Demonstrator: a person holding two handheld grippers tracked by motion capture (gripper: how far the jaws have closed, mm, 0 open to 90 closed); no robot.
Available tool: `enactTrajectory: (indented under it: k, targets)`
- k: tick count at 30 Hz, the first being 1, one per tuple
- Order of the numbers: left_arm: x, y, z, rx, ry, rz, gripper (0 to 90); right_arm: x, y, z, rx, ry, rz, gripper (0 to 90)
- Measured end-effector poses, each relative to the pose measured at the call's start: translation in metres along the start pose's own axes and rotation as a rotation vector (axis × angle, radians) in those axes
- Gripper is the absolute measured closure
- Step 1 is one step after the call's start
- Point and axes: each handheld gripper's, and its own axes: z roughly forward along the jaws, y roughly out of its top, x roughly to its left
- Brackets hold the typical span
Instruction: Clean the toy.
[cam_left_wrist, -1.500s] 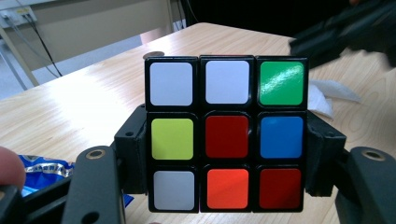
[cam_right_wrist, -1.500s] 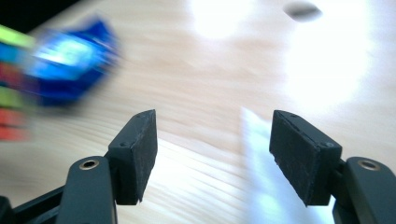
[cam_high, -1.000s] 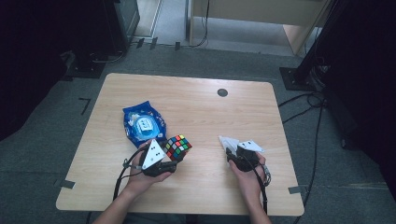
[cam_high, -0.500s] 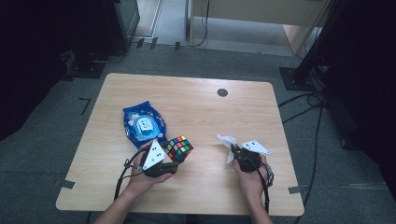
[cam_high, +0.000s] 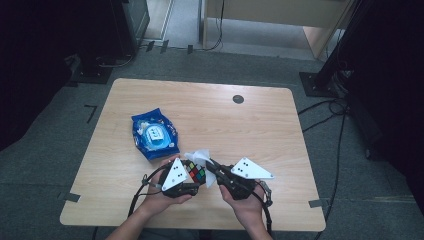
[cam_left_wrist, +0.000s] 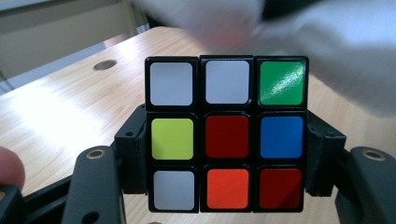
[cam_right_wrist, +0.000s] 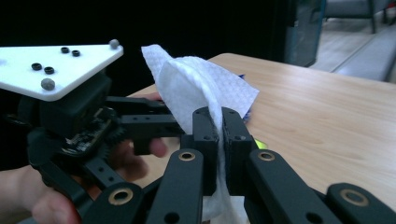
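Note:
My left gripper is shut on a Rubik's cube, its jaws pressing the cube's two sides just above the table's front edge. In the left gripper view the cube faces me with white, green, red, blue, yellow and orange squares, held by the left gripper. My right gripper is shut on a white wipe and holds it against the cube's top right. The right gripper view shows the jaws pinching the wipe, with the left gripper close on the left. Behind the cube the wipe is blurred.
A blue wipe packet lies on the wooden table left of centre, just behind the left hand. A small dark round hole sits near the far edge. Cables trail from both grippers over the front edge.
The right gripper has moved left and up from the table's right front to the cube, carrying the white wipe off the table. The left gripper and the cube have stayed put.

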Motion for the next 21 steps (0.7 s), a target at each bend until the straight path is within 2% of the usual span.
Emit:
enactTrajectory:
  k: [4, 6, 8, 12, 14, 16, 18, 21]
  targets:
    - [-0.004, 0.002, -0.001, -0.015, -0.005, 0.022, 34.0, -0.002, -0.006, 0.004, -0.009, -0.009, 0.026, 87.1]
    - [-0.003, 0.003, -0.003, -0.023, -0.001, 0.020, 34.0, -0.007, -0.008, 0.004, -0.008, -0.045, 0.019, 87.0]
    - [-0.001, 0.003, -0.004, -0.025, 0.000, 0.017, 34.0, -0.015, -0.011, 0.004, -0.002, -0.071, 0.041, 86.9]
    - [0.004, 0.005, -0.008, -0.051, -0.004, -0.009, 34.1, -0.036, -0.026, 0.007, 0.076, -0.183, 0.040, 87.0]
    - [0.006, 0.005, -0.008, -0.046, 0.004, -0.010, 34.1, -0.042, -0.031, 0.005, 0.070, -0.220, 0.054, 87.0]
    - [0.007, 0.003, -0.008, -0.033, 0.011, -0.010, 34.0, -0.043, -0.029, 0.001, 0.047, -0.211, 0.083, 87.0]
    - [0.008, 0.001, -0.006, -0.017, 0.014, -0.010, 34.0, -0.037, -0.021, -0.003, 0.010, -0.190, 0.078, 87.0]
    - [0.006, -0.001, -0.002, -0.007, 0.008, -0.008, 34.0, -0.021, -0.008, -0.007, -0.037, -0.104, 0.071, 86.8]
